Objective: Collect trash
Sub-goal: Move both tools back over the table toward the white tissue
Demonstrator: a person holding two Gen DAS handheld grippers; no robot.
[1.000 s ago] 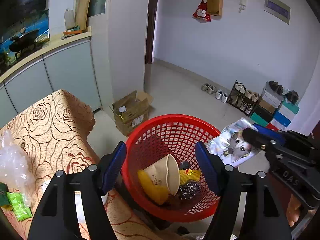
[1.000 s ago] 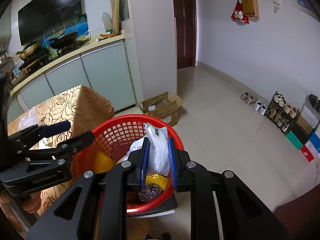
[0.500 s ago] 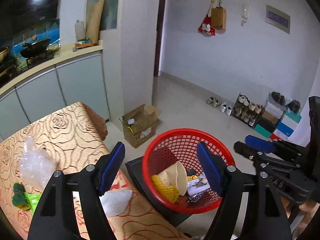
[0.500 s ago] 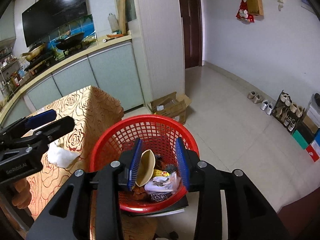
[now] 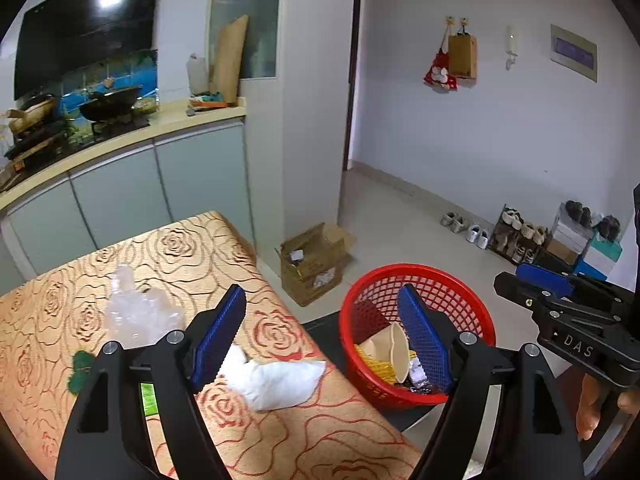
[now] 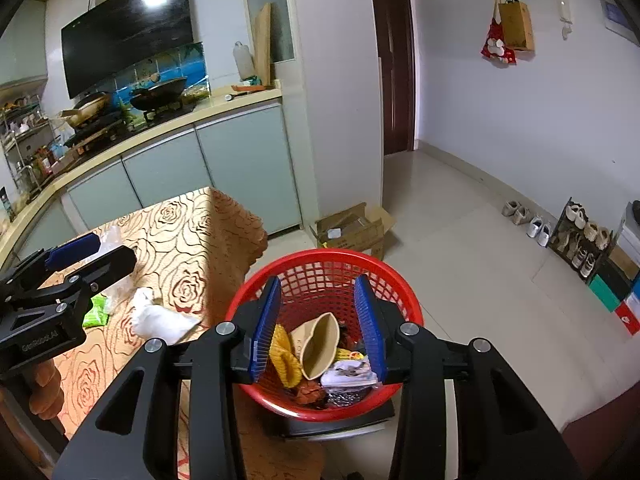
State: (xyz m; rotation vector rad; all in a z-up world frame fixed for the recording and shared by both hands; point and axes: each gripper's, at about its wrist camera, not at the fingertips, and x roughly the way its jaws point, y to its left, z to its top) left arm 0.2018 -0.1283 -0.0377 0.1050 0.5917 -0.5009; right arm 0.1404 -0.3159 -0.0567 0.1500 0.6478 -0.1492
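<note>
Right gripper (image 6: 318,322), jaws just opened and empty, above the red basket (image 6: 384,276) holding a cup (image 6: 320,346) and wrappers. Left gripper (image 5: 322,336), spread wide and still widening, empty; white tissue (image 5: 276,382) on the table (image 5: 192,248) directly below it, clear bag (image 5: 140,316) beyond its left finger.

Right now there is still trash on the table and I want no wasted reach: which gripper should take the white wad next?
Left. The left gripper hangs open over the table with the white wad just below it, while the right gripper, also empty, sits over the red basket.
</note>
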